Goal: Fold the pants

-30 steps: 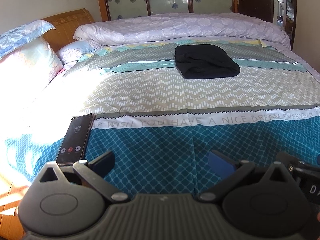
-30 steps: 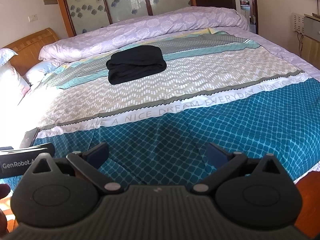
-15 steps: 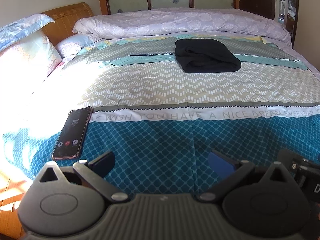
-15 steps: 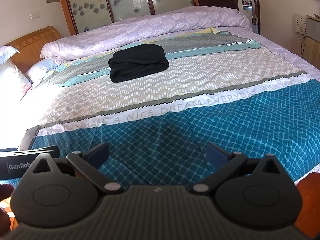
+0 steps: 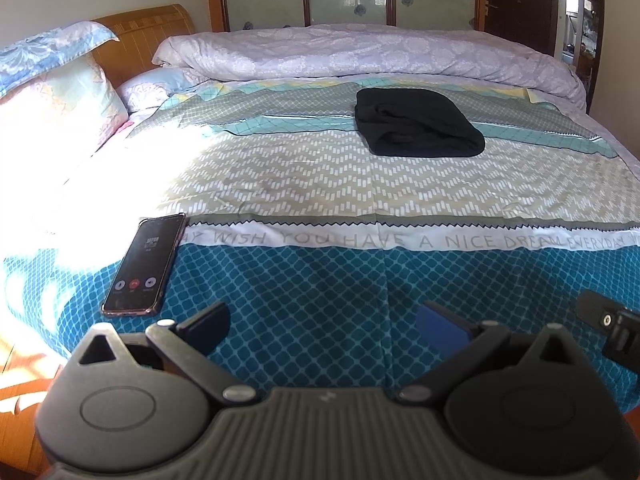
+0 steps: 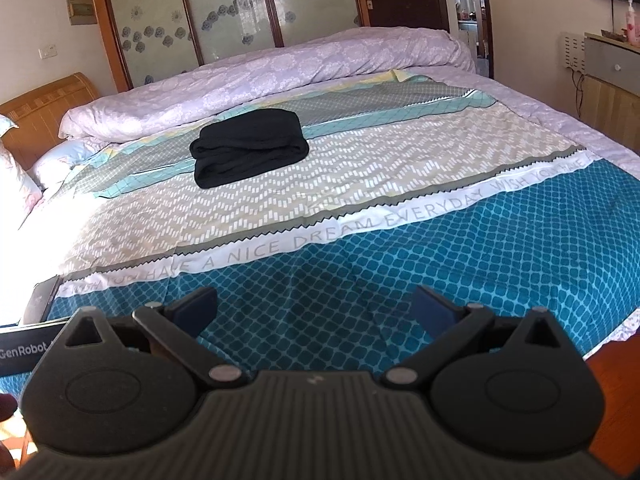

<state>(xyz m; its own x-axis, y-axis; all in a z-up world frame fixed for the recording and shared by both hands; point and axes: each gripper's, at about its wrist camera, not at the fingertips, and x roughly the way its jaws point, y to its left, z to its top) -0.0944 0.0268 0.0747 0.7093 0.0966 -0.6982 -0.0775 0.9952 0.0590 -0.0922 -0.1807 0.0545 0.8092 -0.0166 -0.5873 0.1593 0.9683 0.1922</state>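
Black pants [image 5: 418,123] lie folded in a compact bundle on the far half of the bed, on the grey and teal stripes; they also show in the right wrist view [image 6: 250,146]. My left gripper [image 5: 322,322] is open and empty, held over the near teal part of the bedspread, far from the pants. My right gripper [image 6: 314,306] is open and empty too, over the same near edge, to the right of the left one.
A phone [image 5: 146,266] with a lit screen lies on the bedspread near the left front. Pillows [image 5: 52,92] and a wooden headboard [image 5: 140,36] are at the left. A rolled lilac duvet [image 5: 360,54] lies behind the pants. A cabinet [image 6: 612,80] stands at the right.
Both grippers have drawn back and risen slightly, so the bed looks a little farther away. The pants and the phone have not moved. Both grippers stay open.
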